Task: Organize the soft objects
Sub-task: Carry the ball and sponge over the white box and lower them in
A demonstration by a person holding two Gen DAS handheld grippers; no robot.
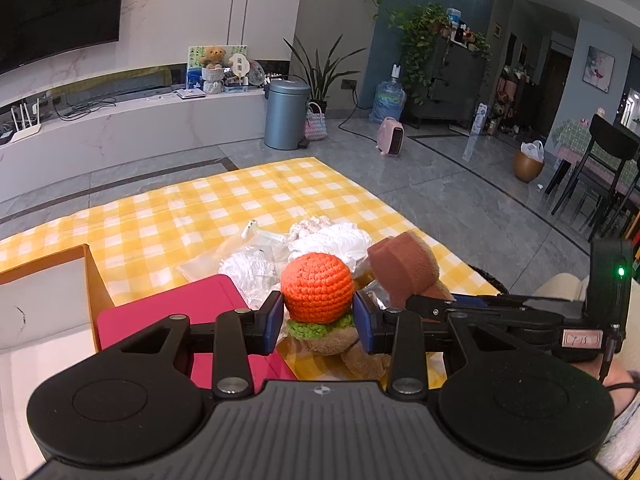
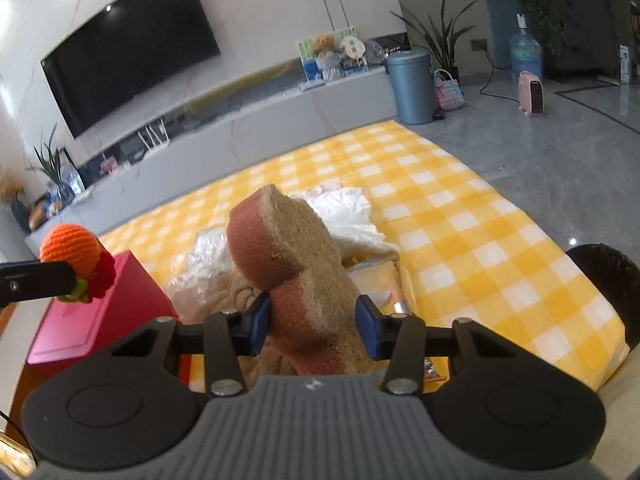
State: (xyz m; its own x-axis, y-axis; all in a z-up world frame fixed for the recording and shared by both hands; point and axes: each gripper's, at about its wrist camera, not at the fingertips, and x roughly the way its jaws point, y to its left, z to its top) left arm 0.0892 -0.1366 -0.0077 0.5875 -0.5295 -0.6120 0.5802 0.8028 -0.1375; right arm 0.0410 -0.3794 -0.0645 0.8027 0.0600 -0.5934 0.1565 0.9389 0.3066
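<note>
Orange crochet fills the middle of the left wrist view: a crocheted orange ball (image 1: 318, 288) with a green crocheted collar under it sits clamped between the two blue pads of the left gripper (image 1: 318, 318), one pad pressing each side. The gripper points forward and slightly down over a yellow-and-white checked cloth (image 1: 168, 220). Just below and to the left lies a magenta box (image 1: 168, 312), with an open cardboard box (image 1: 48, 300) at the far left. Beyond the ball, crumpled white plastic bags (image 1: 328, 240) lie on the cloth. To the right, the right gripper's black body crosses the view, with a brown sponge (image 1: 402, 270) raised beside the ball.

From the right wrist view, the right gripper (image 2: 314, 318) also tilts forward and down above the checked cloth (image 2: 460, 240). Its blue pads press on the lower lobe of the brown sponge (image 2: 288, 248), a figure-eight piece with a reddish foam side and a tan fibrous face, standing up and leaning away from the camera. At the left edge, the left gripper's finger holds the orange ball (image 2: 70, 248) above the magenta box (image 2: 100, 312). White bags (image 2: 344, 212) lie behind the sponge.
</note>
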